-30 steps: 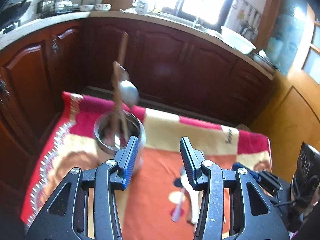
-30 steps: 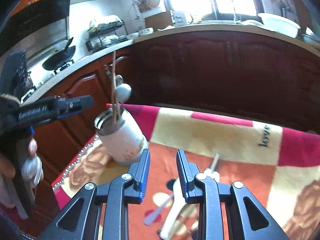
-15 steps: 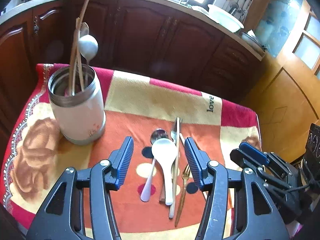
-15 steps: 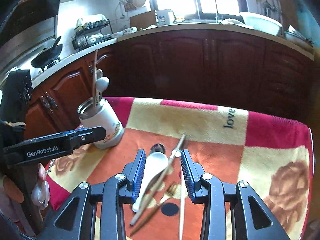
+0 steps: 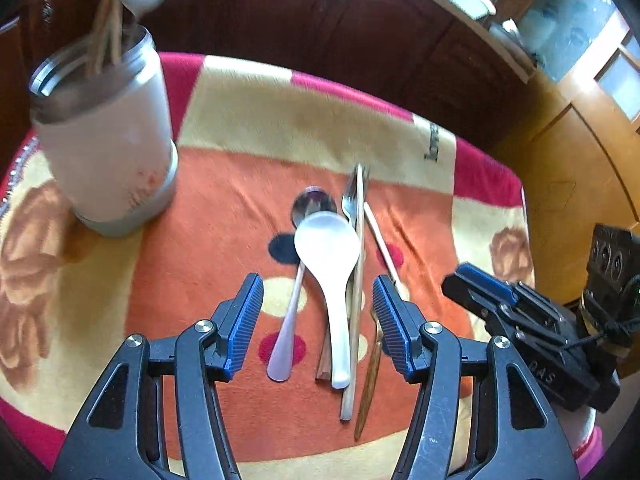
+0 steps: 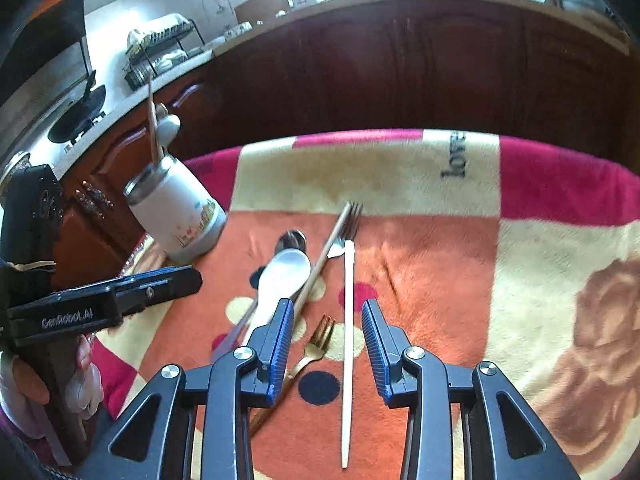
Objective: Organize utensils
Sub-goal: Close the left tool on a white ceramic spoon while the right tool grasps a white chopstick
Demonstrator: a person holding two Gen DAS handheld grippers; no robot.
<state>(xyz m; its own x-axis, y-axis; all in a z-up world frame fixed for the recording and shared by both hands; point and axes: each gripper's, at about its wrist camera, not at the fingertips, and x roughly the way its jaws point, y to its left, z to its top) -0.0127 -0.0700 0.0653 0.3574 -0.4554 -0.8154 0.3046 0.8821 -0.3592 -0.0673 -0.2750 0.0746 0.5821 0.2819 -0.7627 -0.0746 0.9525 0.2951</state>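
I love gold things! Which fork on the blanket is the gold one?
The gold fork is the one lying nearer the right hand-held gripper, with its tines between the blue pads. The other fork is silver and lies farther away, beside the chopsticks.

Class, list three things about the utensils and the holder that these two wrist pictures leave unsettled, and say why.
- Holder contents, left wrist view: rim and blur hide the lower ends.
- Gold fork handle, right wrist view: passes behind the right gripper.
- Brown handle, left wrist view: white spoon covers it, so which utensil is unclear.
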